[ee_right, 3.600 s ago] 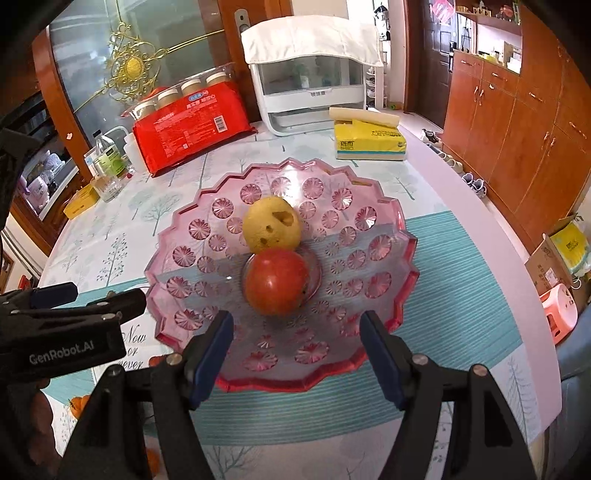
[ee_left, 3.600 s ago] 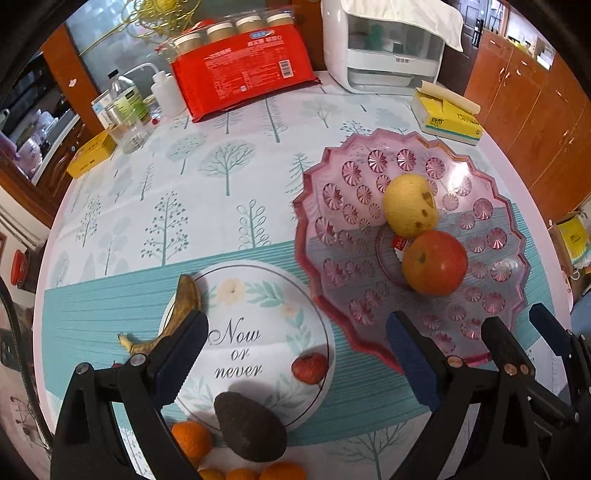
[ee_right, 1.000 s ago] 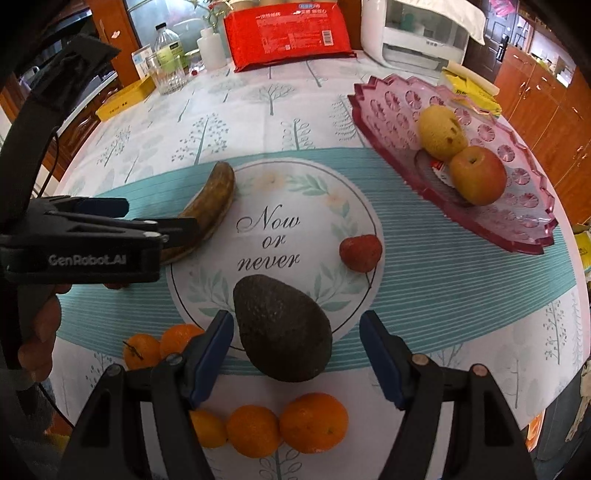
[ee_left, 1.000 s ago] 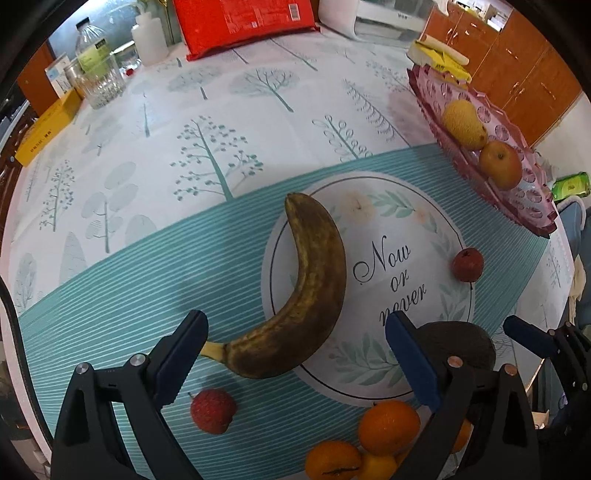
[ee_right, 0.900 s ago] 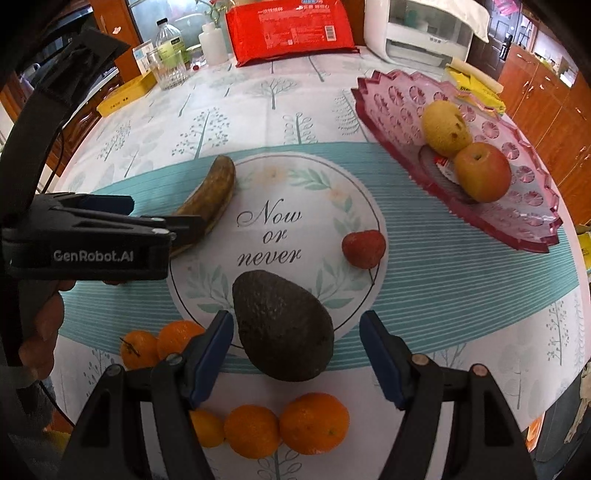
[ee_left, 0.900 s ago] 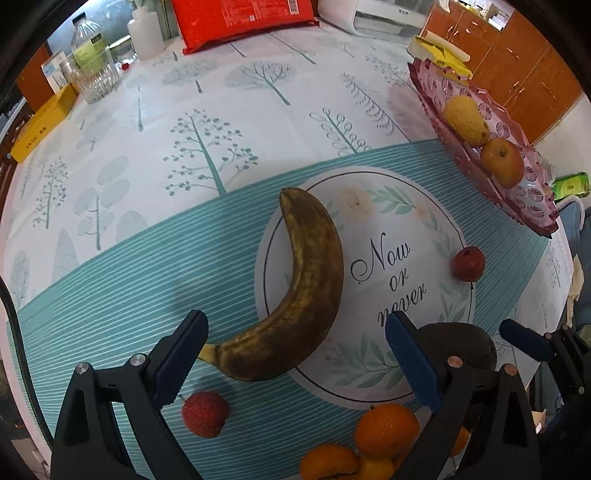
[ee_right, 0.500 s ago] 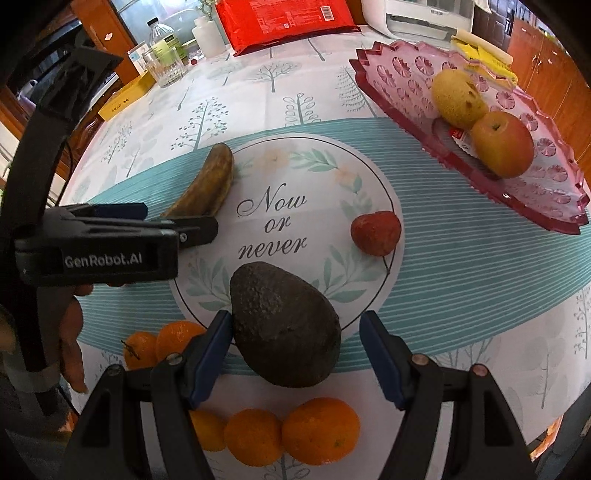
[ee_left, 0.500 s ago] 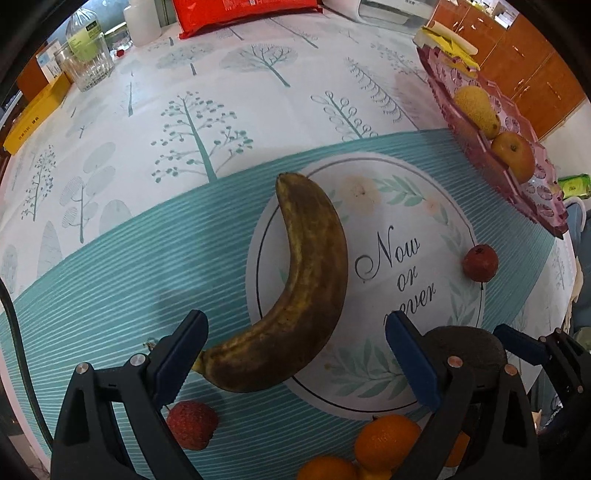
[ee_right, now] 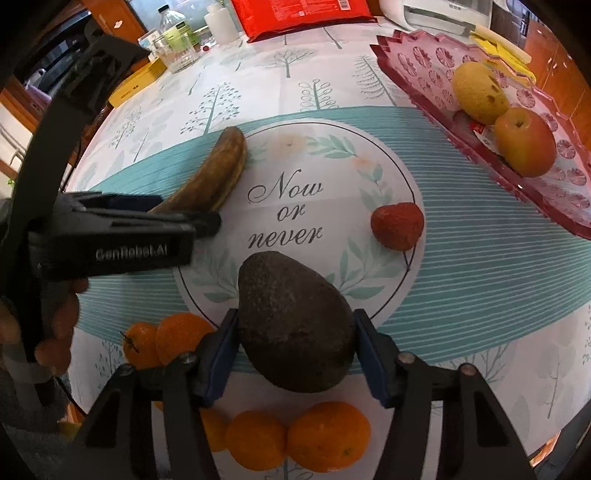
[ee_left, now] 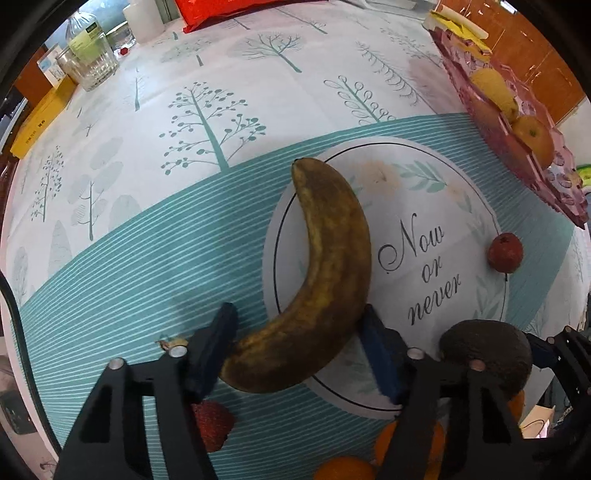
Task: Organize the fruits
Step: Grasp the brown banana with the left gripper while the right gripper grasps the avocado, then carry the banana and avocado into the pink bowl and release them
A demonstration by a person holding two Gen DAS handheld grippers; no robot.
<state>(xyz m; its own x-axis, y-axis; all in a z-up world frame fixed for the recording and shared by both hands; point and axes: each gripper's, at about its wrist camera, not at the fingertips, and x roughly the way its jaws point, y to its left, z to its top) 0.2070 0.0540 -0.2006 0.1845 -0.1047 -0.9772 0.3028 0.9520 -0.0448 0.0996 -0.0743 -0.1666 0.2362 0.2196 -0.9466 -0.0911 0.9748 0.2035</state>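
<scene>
My left gripper [ee_left: 295, 347] is shut on the stem end of a brown overripe banana [ee_left: 325, 273] that lies across the rim of the round "Now or never" print [ee_left: 417, 258]. My right gripper [ee_right: 291, 350] is shut on a dark avocado [ee_right: 295, 325] at the print's near edge. The banana [ee_right: 210, 177] and the left gripper also show in the right wrist view. A pink glass fruit dish [ee_right: 436, 62] at the right holds a yellow pear [ee_right: 478, 92] and a red-yellow apple [ee_right: 524, 142].
A red lychee-like fruit [ee_right: 397, 225] lies on the print's right side, another [ee_left: 212, 424] under my left gripper. Several oranges [ee_right: 295, 439] lie near the table's front edge. A glass jar [ee_right: 177, 51], bottles, a yellow box and a red package [ee_right: 303, 14] stand at the back.
Both grippers dropped toward the table and closed: the left on the banana's stem end, the right on the avocado. Half a second ago both were open.
</scene>
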